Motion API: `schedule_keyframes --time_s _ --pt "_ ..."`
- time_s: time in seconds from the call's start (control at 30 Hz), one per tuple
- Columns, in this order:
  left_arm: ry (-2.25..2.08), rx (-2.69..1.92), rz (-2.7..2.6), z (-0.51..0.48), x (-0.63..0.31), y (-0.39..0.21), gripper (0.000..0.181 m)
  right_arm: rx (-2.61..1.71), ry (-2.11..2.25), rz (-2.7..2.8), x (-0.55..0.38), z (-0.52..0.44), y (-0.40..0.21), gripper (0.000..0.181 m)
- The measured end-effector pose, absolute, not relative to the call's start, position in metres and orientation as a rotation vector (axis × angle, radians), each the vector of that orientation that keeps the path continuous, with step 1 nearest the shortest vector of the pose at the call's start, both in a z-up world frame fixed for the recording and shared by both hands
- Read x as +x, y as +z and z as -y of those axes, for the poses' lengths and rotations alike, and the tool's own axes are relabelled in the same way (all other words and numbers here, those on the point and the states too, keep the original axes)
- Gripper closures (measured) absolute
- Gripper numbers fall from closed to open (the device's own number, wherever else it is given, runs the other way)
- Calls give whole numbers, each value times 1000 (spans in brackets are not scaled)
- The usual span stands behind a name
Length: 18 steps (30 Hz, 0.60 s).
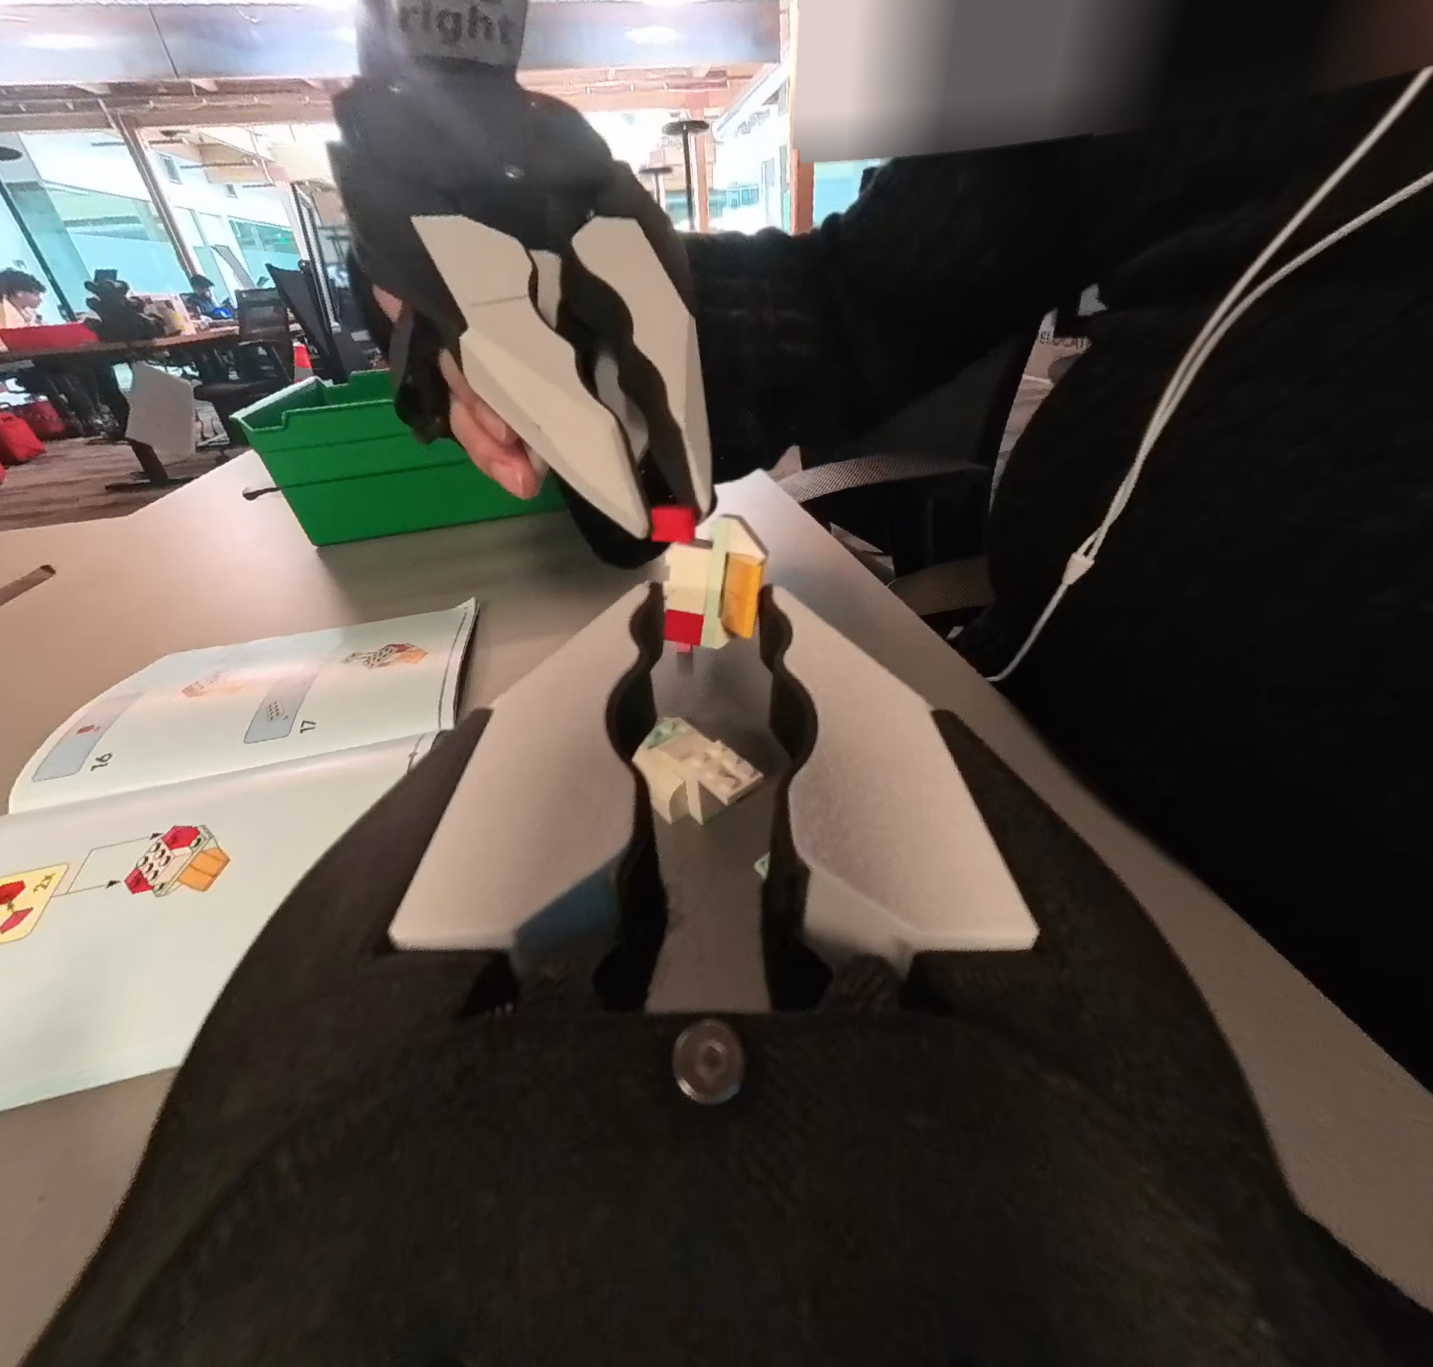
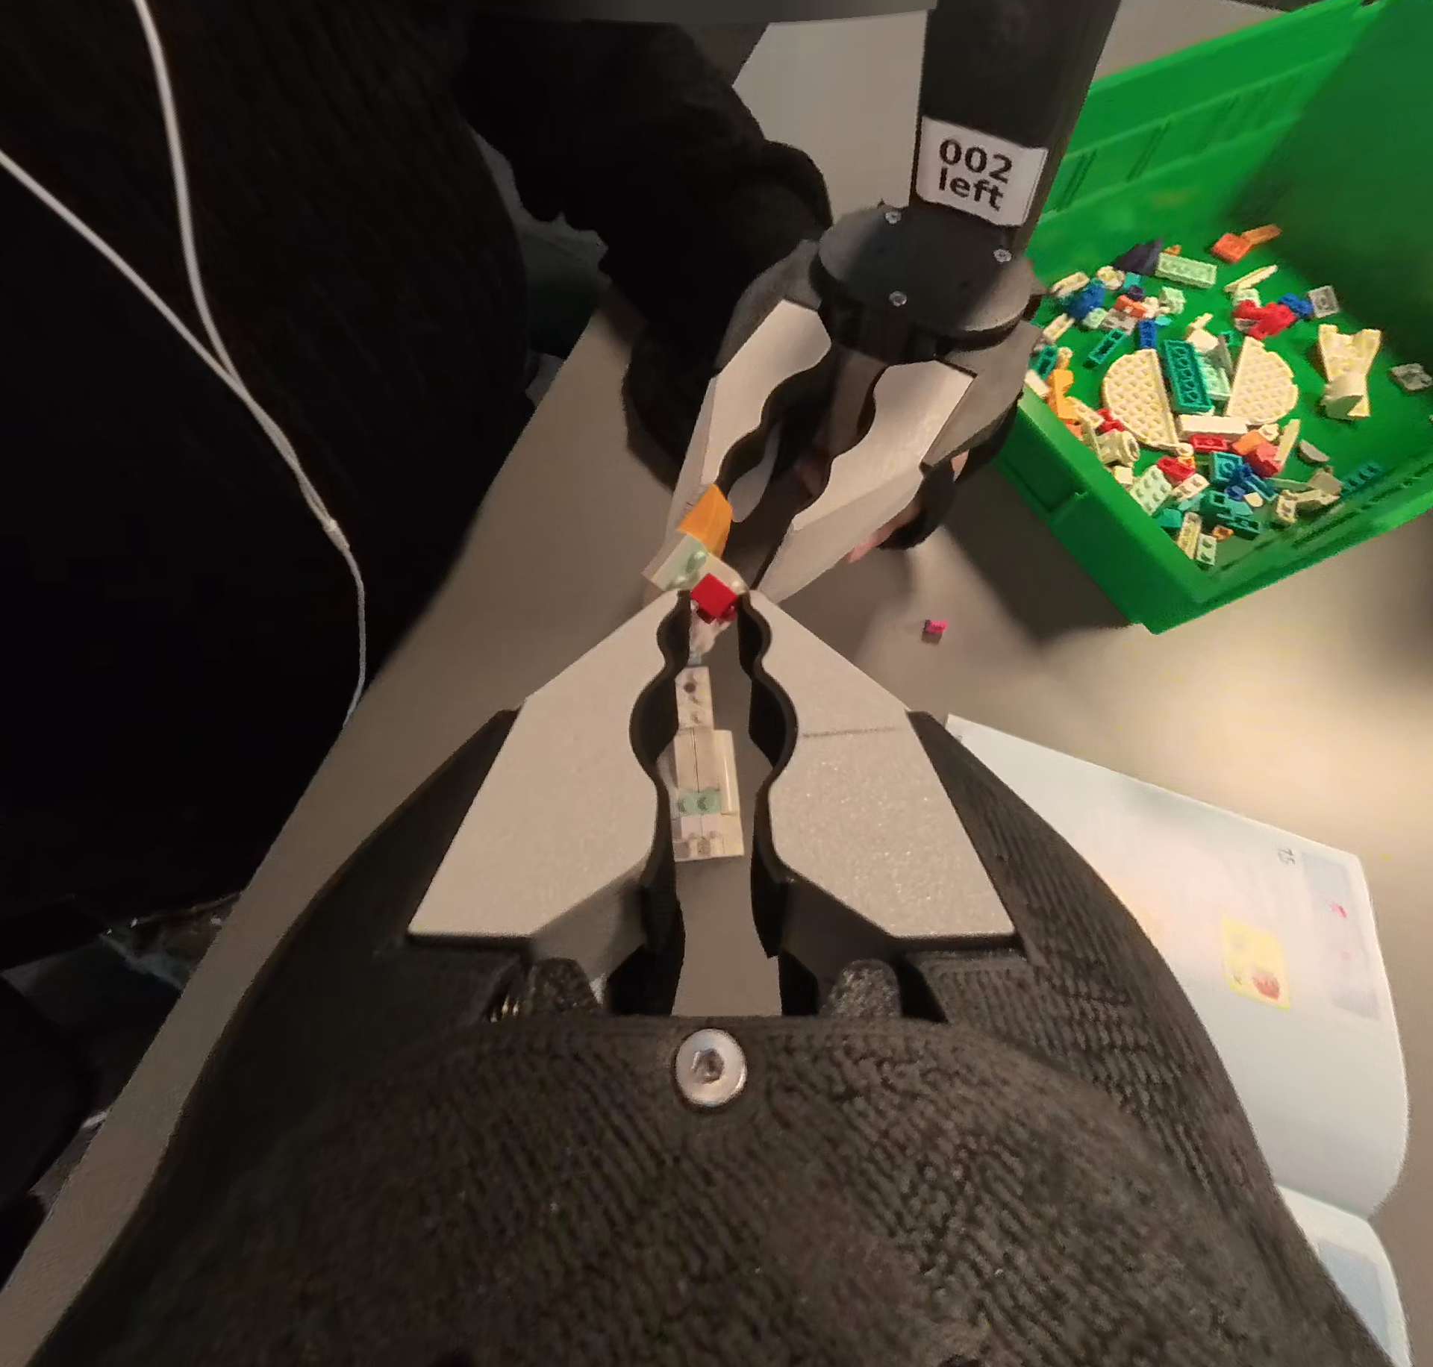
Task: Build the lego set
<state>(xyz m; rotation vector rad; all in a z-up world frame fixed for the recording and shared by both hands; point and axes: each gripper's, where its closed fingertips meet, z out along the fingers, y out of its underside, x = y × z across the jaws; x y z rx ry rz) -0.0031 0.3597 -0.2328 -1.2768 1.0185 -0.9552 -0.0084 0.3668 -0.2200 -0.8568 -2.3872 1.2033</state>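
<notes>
My left gripper (image 1: pixel 706 593) is shut on a small lego assembly (image 1: pixel 709 593) of white, pale green, orange and red bricks, held above the table. It also shows in the right wrist view (image 2: pixel 690 547), where the left gripper comes in from the top. My right gripper (image 2: pixel 713 601) is shut on a small red brick (image 2: pixel 713 595), held against the top end of the assembly; the same red brick (image 1: pixel 671 523) shows in the left wrist view at the tips of the right gripper (image 1: pixel 675 520). A second white and pale green sub-build (image 1: pixel 698 775) lies on the table below, also in the right wrist view (image 2: pixel 702 787).
A green bin (image 2: pixel 1210 415) with several loose bricks stands on the table; it also shows in the left wrist view (image 1: pixel 372 469). An open instruction booklet (image 1: pixel 194 787) lies beside the work spot. A tiny pink piece (image 2: pixel 936 627) lies near the bin. A person in black sits at the table edge. Less than 4 cm separates the two grippers' tips. From either gripper's tips it is about 15 cm to the tiny pink piece (image 2: pixel 936 627).
</notes>
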Motion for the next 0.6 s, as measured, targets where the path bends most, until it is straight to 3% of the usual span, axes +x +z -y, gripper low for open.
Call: schedule_keyframes --time_s 0.6 --pt "-878 -1207 -1013 -359 0 -228 158 -851 1119 2541 -11 -358 -215 170"
